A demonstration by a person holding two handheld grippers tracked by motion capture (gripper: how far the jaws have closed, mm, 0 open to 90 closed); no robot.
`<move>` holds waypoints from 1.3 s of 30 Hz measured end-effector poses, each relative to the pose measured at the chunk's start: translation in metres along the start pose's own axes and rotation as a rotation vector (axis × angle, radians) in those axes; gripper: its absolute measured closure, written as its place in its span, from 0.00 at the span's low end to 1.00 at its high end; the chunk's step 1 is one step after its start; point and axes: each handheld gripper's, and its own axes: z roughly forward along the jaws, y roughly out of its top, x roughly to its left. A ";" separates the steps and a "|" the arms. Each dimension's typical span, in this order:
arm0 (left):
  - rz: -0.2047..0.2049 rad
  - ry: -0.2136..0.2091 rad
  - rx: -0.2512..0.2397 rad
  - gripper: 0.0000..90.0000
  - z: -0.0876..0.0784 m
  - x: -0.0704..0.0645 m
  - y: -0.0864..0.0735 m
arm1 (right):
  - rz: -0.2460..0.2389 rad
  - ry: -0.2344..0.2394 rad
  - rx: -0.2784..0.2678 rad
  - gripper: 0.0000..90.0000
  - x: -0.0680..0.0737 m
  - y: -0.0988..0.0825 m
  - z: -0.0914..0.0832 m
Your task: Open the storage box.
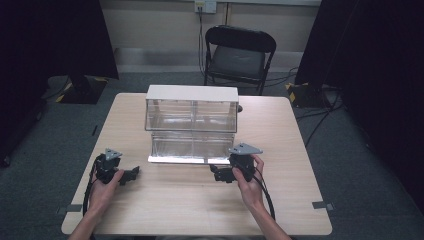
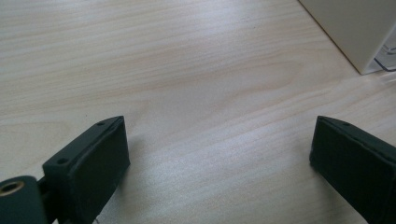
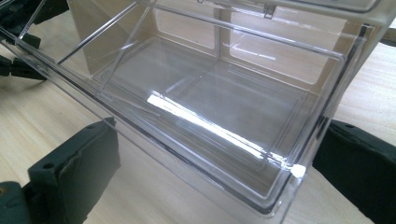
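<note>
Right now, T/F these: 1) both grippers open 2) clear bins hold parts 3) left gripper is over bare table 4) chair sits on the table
1) Both grippers open: true. The left gripper and right gripper both show their jaws spread wide.
2) False. The clear bin is empty.
3) True. Bare table lies between its jaws, and the cabinet corner is off to one side.
4) False. The folding chair stands on the floor behind the table.
</note>
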 end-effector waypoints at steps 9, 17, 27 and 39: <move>0.000 0.000 -0.001 0.05 0.000 0.000 0.000 | 0.008 -0.005 0.002 0.00 0.001 0.001 0.000; 0.000 0.000 0.000 0.05 0.000 0.000 0.000 | 0.018 -0.027 -0.013 0.01 0.000 0.002 -0.002; 0.000 0.000 0.000 0.05 0.000 0.000 0.000 | 0.022 -0.018 -0.019 0.00 0.000 0.003 -0.002; 0.000 0.000 -0.001 0.05 0.000 0.000 0.000 | 0.011 -0.010 -0.029 0.01 0.000 0.008 -0.005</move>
